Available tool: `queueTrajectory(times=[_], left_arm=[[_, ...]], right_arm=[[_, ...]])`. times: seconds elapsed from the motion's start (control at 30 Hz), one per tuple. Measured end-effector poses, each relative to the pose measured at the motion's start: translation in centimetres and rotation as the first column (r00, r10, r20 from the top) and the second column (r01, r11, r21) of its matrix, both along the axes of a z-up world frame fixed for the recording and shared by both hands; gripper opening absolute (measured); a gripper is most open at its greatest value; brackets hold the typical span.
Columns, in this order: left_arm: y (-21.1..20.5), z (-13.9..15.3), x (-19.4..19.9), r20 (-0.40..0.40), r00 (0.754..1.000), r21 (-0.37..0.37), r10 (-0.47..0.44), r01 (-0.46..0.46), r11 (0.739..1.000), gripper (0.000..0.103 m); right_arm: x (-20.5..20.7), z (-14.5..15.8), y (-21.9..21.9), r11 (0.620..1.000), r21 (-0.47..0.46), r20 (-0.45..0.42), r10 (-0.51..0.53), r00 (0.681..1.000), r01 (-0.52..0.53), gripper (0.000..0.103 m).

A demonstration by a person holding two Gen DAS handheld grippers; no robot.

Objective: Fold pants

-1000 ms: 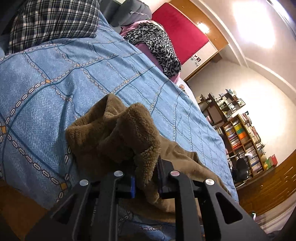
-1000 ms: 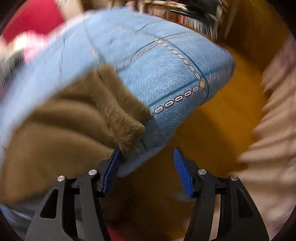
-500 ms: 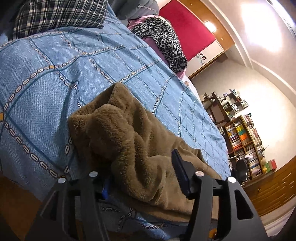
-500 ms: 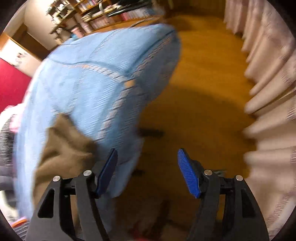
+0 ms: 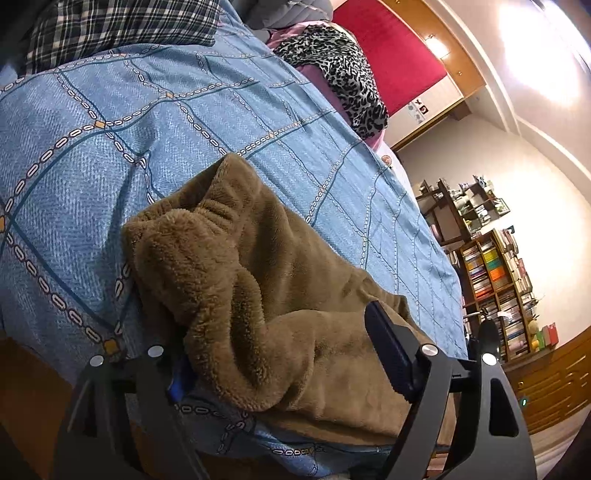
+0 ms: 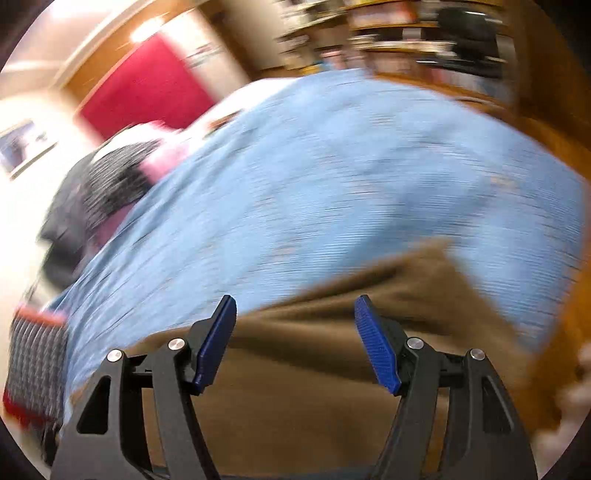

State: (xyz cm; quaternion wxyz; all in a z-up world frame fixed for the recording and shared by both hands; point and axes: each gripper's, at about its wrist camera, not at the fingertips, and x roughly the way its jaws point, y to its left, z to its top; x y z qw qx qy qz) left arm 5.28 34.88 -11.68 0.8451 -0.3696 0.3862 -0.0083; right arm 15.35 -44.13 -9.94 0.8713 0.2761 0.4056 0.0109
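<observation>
Brown fleece pants (image 5: 258,280) lie bunched near the front edge of a bed with a blue patterned cover (image 5: 166,110). My left gripper (image 5: 280,354) is open, its jaws wide apart around a fold of the pants, with the fleece lying loosely between them. In the blurred right wrist view the pants (image 6: 332,369) spread as a brown sheet just beyond my right gripper (image 6: 295,325), which is open and empty above them.
A plaid pillow (image 5: 122,29) and a leopard-print cloth (image 5: 343,74) lie at the bed's far end. Bookshelves (image 5: 495,273) stand along the far wall. Wooden floor (image 5: 22,373) shows below the bed edge. A plaid item (image 6: 33,365) sits at the left.
My left gripper has opened and let go of the pants fold. My right gripper swung away over the floor and back to point over the pants and bed.
</observation>
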Motion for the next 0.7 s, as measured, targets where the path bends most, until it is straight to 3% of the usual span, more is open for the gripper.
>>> queueTrajectory(times=[0.17, 0.33, 0.53, 0.7], left_arm=[[0.3, -0.2, -0.1, -0.008, 1.000, -0.006, -0.002, 0.002, 1.000, 0.080], [0.8, -0.2, -0.3, -0.003, 1.000, -0.037, 0.004, -0.004, 0.999, 0.080], [1.2, -0.5, 0.4, -0.011, 1.000, -0.051, 0.023, -0.023, 0.998, 0.080], [1.4, -0.8, 1.1, -0.013, 0.999, -0.058, 0.037, -0.038, 0.998, 0.080]], right_arm=[[6.7, 0.2, 11.5, 0.961, 0.048, 0.021, 0.273, 0.962, -0.274, 0.069], [11.0, -0.4, 22.6, 0.875, 0.053, 0.026, 0.481, 0.876, -0.482, 0.069], [14.5, -2.4, 32.0, 0.781, 0.028, -0.020, 0.625, 0.781, -0.624, 0.069], [16.4, -5.5, 36.9, 0.738, 0.012, -0.101, 0.672, 0.733, -0.675, 0.067]])
